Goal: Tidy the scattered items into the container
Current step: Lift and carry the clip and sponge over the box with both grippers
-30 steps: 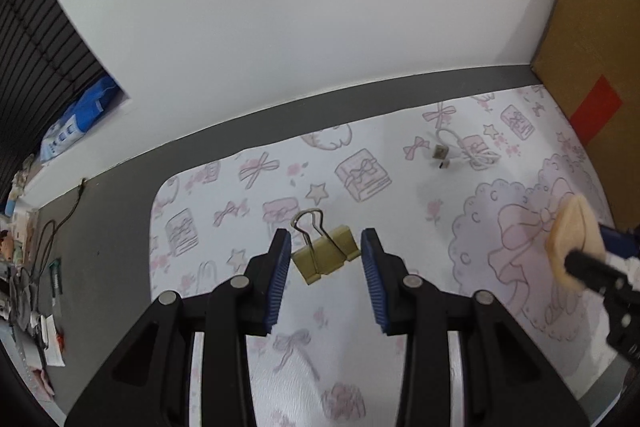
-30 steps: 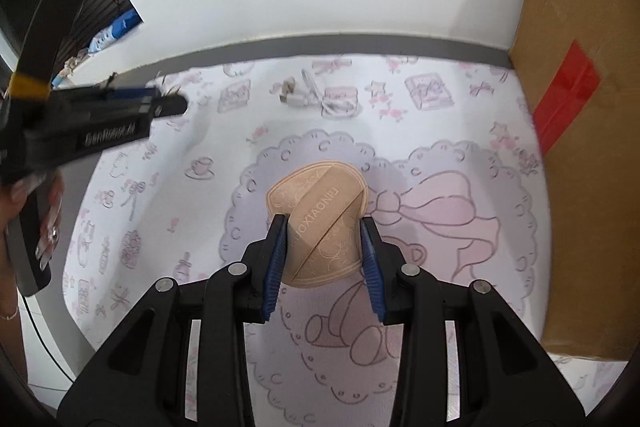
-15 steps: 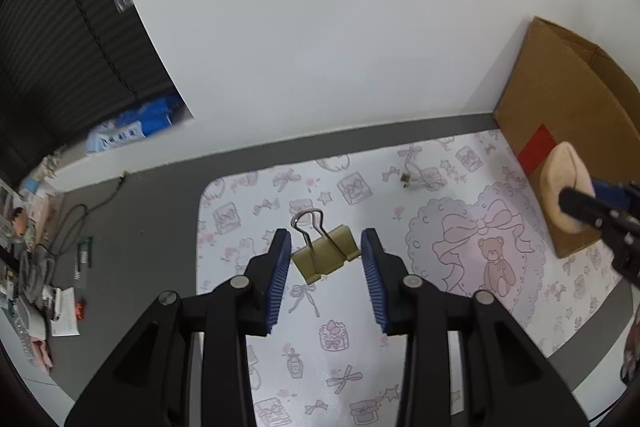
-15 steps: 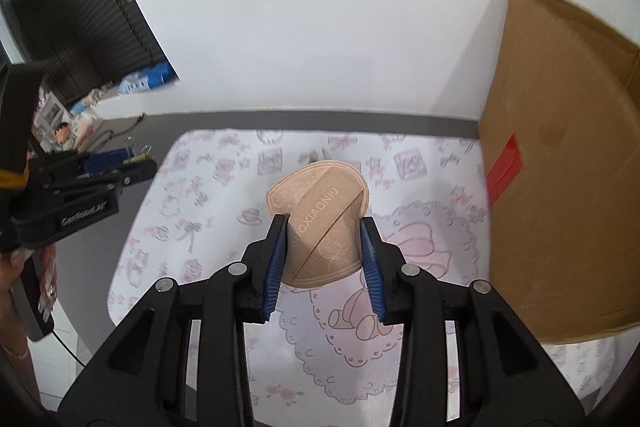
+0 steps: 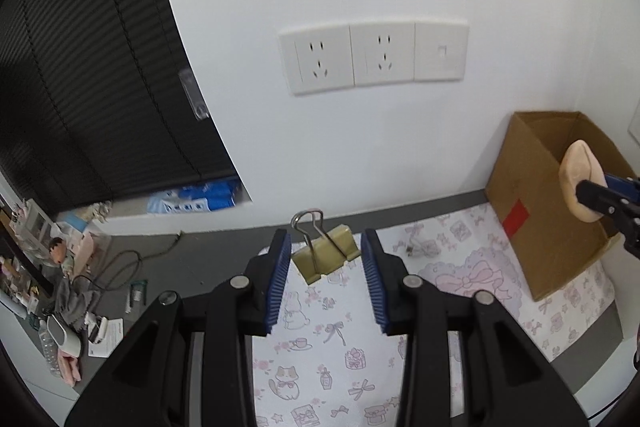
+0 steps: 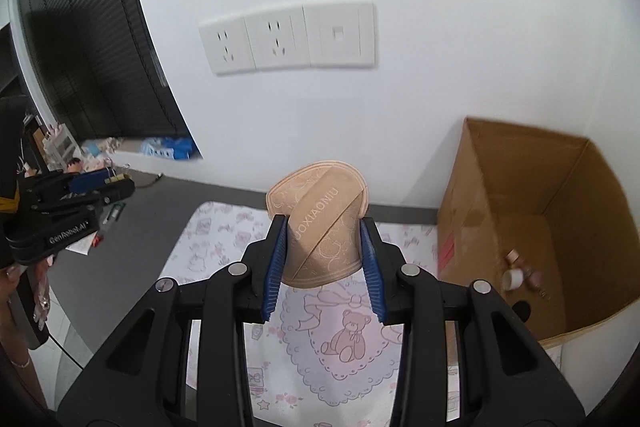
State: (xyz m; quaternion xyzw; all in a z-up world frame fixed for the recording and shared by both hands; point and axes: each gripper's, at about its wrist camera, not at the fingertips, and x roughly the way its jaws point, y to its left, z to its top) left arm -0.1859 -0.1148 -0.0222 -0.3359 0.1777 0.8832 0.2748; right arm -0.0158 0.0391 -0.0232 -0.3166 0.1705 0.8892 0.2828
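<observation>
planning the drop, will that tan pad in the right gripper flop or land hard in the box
The tan pad looks thin and folded, so probably soft and light. Pinched in the right gripper, it holds its shape, so it's likely to drop quietly into the cardboard box.

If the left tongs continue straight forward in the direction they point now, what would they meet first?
Probably the white wall, below the sockets. The left tongs, holding the gold binder clip, point at it from above the patterned mat. Nothing else appears in that line, though depth is unclear. The cardboard box stands off to the right.
</observation>
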